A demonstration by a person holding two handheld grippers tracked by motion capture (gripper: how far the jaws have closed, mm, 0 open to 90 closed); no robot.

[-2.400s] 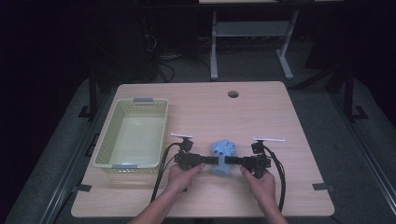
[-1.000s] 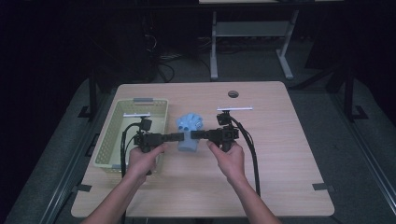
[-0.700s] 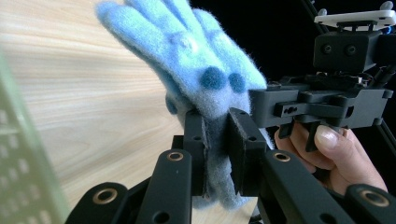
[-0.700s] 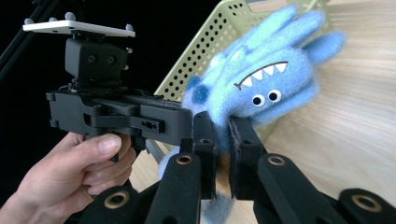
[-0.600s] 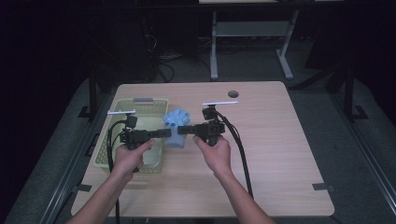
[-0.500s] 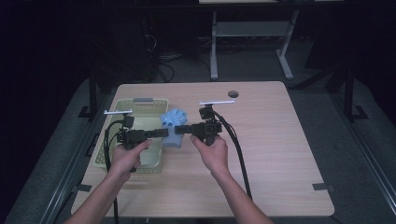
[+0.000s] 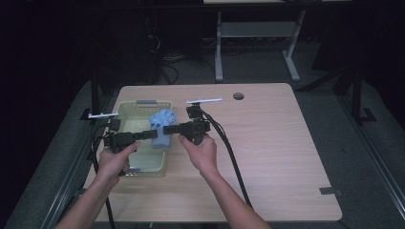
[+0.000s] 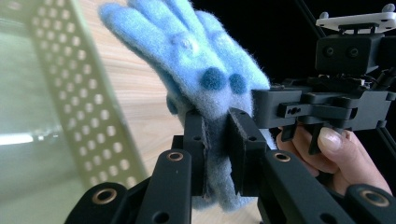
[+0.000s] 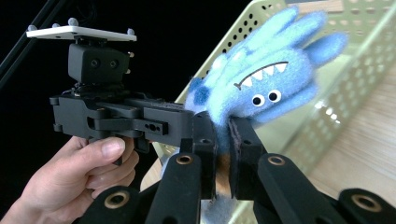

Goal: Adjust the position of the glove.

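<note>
High view, left of centre: gripping blue plush toy [image 7: 160,128] from both sides, left gripper [image 7: 143,135] and right gripper [image 7: 167,130] fingers clamping it, hanging over pale green basket [image 7: 125,110] on tabletop [image 7: 277,143].

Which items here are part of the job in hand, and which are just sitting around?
In use:
- blue plush toy, clamped from both sides
- left hand-held gripper
- right hand-held gripper
- pale green basket, just under the toy

Just around:
- wooden table
- grey desk frame behind it
</note>
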